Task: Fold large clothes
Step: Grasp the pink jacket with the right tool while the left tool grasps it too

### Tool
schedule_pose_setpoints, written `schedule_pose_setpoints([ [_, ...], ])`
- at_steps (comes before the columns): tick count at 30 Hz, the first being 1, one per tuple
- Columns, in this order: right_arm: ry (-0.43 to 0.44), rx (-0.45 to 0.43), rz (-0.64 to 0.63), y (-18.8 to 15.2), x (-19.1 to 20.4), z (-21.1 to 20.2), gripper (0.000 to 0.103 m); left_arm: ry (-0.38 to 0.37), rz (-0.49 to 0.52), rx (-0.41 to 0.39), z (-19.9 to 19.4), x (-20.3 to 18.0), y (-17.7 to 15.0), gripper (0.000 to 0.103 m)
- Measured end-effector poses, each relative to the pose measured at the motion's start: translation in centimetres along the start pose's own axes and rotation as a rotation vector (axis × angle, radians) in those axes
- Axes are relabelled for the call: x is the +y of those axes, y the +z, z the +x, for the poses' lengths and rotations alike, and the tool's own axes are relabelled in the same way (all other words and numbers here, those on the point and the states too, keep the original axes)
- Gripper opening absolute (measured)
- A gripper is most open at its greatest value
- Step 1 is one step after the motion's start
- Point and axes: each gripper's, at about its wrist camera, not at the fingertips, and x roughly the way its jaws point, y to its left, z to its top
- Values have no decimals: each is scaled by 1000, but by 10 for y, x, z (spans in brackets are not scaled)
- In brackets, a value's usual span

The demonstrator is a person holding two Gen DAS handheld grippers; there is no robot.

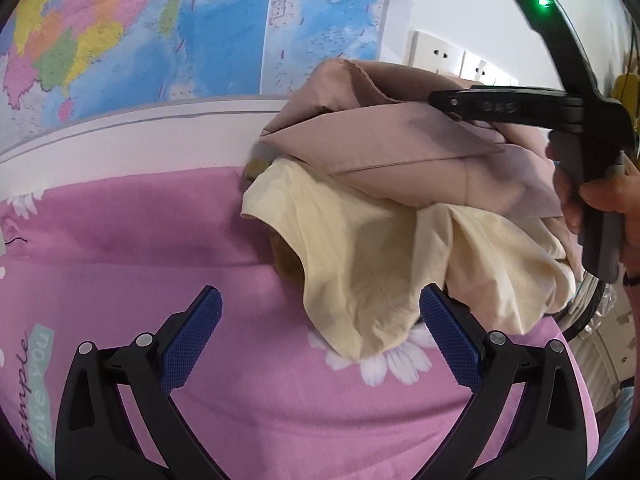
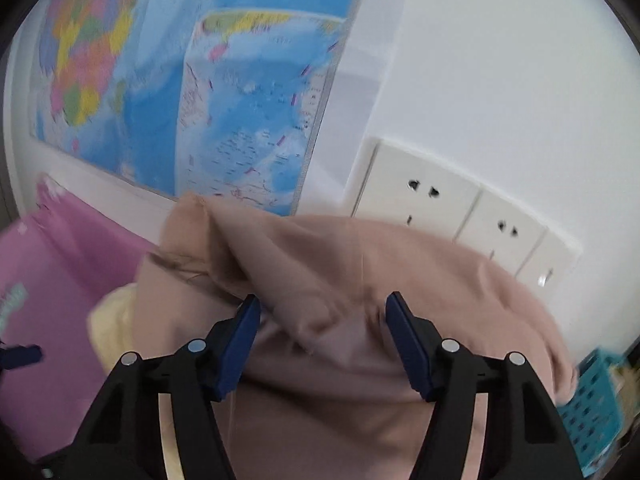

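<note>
Pink sheet (image 1: pixel 120 220) covers the bed; at two o'clock on it the clothes pile: mauve garment (image 1: pixel 400 152) atop a cream one (image 1: pixel 380 260). Right gripper (image 2: pixel 322 340), jaws apart around a mauve fold, should close on one edge only and lift clear. Left gripper (image 1: pixel 320 340) waits with jaws apart, empty. Only the left view shows the cream garment fully and the hand (image 1: pixel 600 204); only the right shows the teal basket (image 2: pixel 596 408) at four o'clock.
</note>
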Motion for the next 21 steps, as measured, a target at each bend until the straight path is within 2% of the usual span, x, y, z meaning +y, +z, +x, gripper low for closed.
schedule_pose_setpoints([
  [2, 4, -2, 1, 4, -1, 5, 51, -12, -10, 11, 7, 3, 5, 98],
  [3, 21, 5, 4, 7, -4, 8, 30, -17, -13, 14, 10, 4, 6, 98],
  [4, 20, 17, 5, 10, -6, 11, 17, -25, -20, 16, 13, 6, 9, 98],
  [6, 44, 25, 27, 13, -14, 9, 10, -44, -25, 13, 16, 8, 15, 98],
  [10, 22, -111, 25, 27, -27, -41, 8, -137, -55, -5, 18, 10, 31, 98],
  [14, -8, -220, 75, 44, -51, -91, 8, -245, -110, 1, 30, 8, 47, 98],
  [16, -5, -255, 117, 55, -67, -108, 8, -323, -142, 18, 39, 8, 49, 98],
  [18, -14, -271, 129, 61, -81, -120, 8, -367, -216, 56, 57, 9, 48, 98],
  [21, 12, -264, 166, 61, -100, -129, 8, -425, -255, 40, 65, 5, 45, 97],
])
